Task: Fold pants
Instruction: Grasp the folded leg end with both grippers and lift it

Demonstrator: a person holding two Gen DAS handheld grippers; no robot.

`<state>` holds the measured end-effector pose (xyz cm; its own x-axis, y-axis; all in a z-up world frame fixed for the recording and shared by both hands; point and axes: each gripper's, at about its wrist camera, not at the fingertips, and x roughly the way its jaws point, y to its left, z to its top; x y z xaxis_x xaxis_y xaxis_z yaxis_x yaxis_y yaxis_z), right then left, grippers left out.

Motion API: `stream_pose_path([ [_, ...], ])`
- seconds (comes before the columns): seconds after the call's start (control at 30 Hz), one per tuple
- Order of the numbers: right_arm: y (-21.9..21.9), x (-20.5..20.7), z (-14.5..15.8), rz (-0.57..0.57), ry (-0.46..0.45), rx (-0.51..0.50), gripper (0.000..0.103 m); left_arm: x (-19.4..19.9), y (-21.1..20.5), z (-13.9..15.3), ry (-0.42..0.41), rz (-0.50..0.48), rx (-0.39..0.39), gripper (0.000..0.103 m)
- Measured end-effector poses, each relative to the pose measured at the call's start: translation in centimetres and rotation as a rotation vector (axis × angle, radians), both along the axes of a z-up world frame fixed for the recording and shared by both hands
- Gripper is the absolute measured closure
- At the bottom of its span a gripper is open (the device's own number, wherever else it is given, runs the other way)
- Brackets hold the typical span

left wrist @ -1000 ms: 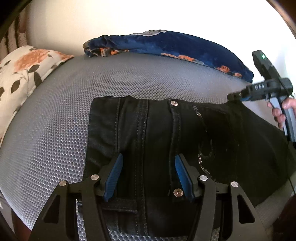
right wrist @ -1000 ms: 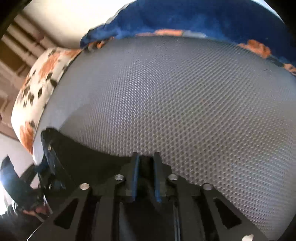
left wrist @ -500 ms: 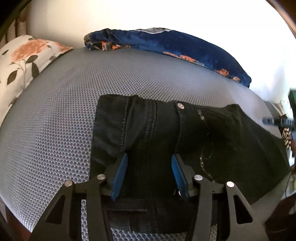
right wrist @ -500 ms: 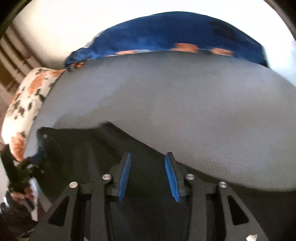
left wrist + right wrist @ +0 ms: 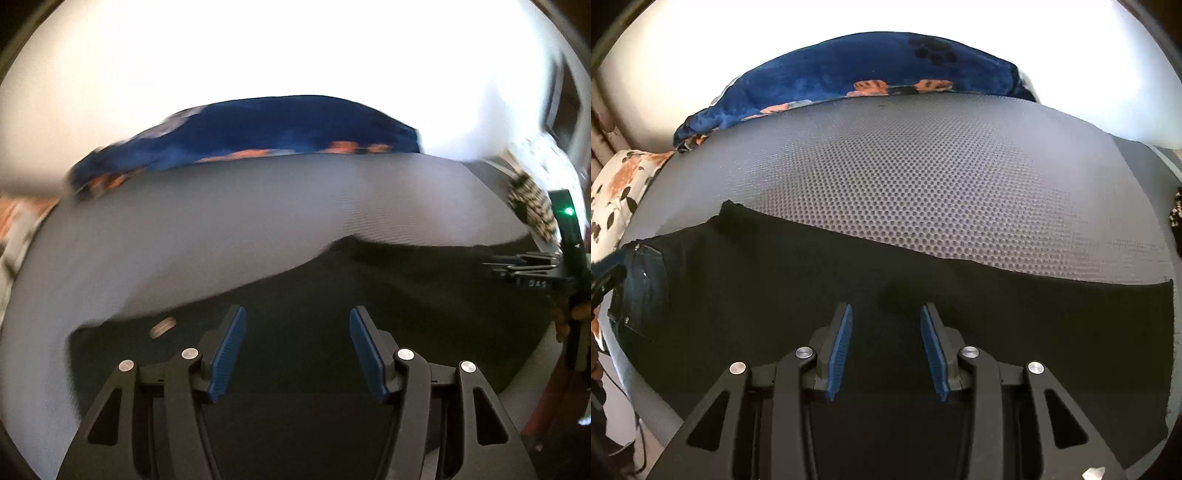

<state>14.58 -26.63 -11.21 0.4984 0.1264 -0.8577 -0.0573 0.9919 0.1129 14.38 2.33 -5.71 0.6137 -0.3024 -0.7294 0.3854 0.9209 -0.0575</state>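
- Biggest thing here is the bed (image 5: 960, 206), covered in a grey honeycomb mesh with a bumpy, dotted look, bulging up like a dome through the fisheye.
- Behind it a bright white wall (image 5: 701, 48), pretty blown out by the light.
- The black pants (image 5: 775, 280) lie flat across the near part of the bed, matte dark denim-ish fabric with a straight cut hem edge on the right and a raised little corner at upper left.
- A plush navy blanket (image 5: 849, 70) with orange flowers sits bunched along the far edge of the bed, well apart from the pants.
- A cream floral pillow (image 5: 617, 184) pokes in at the far left edge.
- My right gripper (image 5: 886, 343) hangs right over the pants, blue ribbed pads spread apart, nothing pinched between them, just black cloth underneath.
- My left gripper (image 5: 297, 350) is over the other end of the pants; its jaws are opening, with nothing pinched. That view is motion-blurred.
- A small round metal button (image 5: 162, 326) shows on the pants just left of my left gripper.
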Motion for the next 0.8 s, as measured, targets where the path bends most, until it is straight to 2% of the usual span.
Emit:
stream_pose_path([
  [0.1, -0.4, -0.2, 0.3, -0.011, -0.021, -0.007, 0.066, 1.9, -4.1, -0.6, 0.015, -0.075, -0.002, 0.044],
  [0.23, -0.8, 0.1, 0.3, -0.029, -0.037, -0.02, 0.066, 4.3, -7.5, -1.8, 0.049, -0.109, -0.027, 0.044],
  [0.3, -1.2, 0.3, 0.2, -0.037, -0.046, -0.025, 0.067, 5.3, -8.8, -2.7, 0.059, -0.116, -0.004, 0.044],
  [0.47, -3.5, 0.7, -0.8, -0.086, -0.026, -0.061, 0.067, 6.0, -8.9, -5.3, 0.105, -0.101, 0.06, 0.044],
  [0.57, -6.8, 0.3, -1.2, -0.13, -0.027, -0.031, 0.067, 6.1, -7.8, -6.2, 0.123, -0.101, 0.023, 0.044],
  [0.63, -8.5, 0.0, -1.2, -0.171, -0.028, -0.049, 0.069, 6.0, -7.8, -6.2, 0.121, -0.102, 0.033, 0.044],
  [0.67, -10.1, -0.3, -1.3, -0.202, -0.023, -0.044, 0.071, 6.0, -7.9, -6.3, 0.118, -0.102, 0.041, 0.044],
  [0.73, -12.6, -0.9, -1.3, -0.246, -0.026, -0.009, 0.089, 5.8, -8.0, -6.4, 0.109, -0.102, 0.052, 0.044],
  [0.8, -14.7, -1.3, -1.4, -0.28, -0.02, 0.014, 0.098, 5.7, -7.9, -6.5, 0.104, -0.102, 0.052, 0.044],
])
